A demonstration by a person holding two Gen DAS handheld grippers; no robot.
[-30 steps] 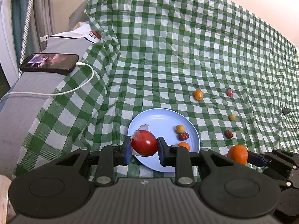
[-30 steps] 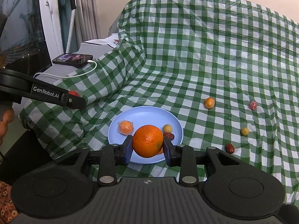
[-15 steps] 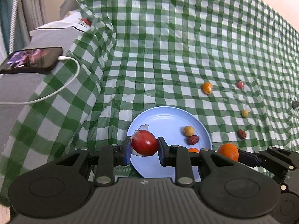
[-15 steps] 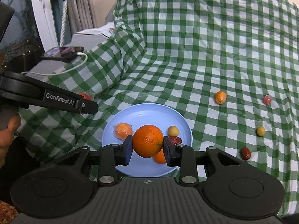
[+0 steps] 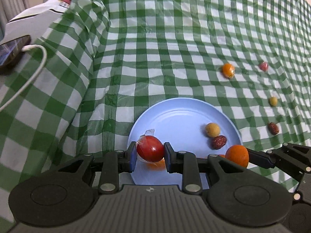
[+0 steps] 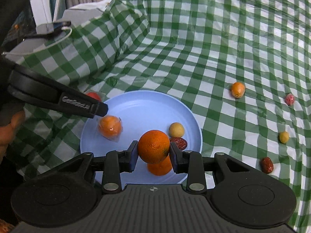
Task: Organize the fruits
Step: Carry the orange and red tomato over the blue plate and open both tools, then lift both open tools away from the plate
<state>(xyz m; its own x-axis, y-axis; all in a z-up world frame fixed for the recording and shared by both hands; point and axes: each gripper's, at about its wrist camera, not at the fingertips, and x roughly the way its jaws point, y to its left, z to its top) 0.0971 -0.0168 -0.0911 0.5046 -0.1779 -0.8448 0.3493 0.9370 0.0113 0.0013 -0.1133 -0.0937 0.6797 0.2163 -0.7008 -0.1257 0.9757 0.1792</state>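
Observation:
My left gripper (image 5: 149, 154) is shut on a red wrapped tomato (image 5: 150, 150), held over the near left part of the blue plate (image 5: 175, 112). My right gripper (image 6: 154, 153) is shut on an orange (image 6: 153, 149), held over the plate's (image 6: 140, 108) near side. On the plate lie a wrapped orange fruit (image 6: 109, 126), another orange fruit (image 6: 160, 168) under my held orange, a small yellow fruit (image 6: 176, 129) and a red date (image 6: 179, 142). The right gripper with its orange (image 5: 237, 155) shows at the right of the left wrist view.
On the green checked cloth to the right lie a small orange fruit (image 6: 238, 89), a pink wrapped fruit (image 6: 289, 99), a yellow fruit (image 6: 284, 136) and a red date (image 6: 267, 165). A phone (image 5: 11, 52) with a white cable (image 5: 35, 68) lies at far left.
Both grippers have moved forward and down toward the plate, each still holding its fruit. The plate now looks larger and closer in both views.

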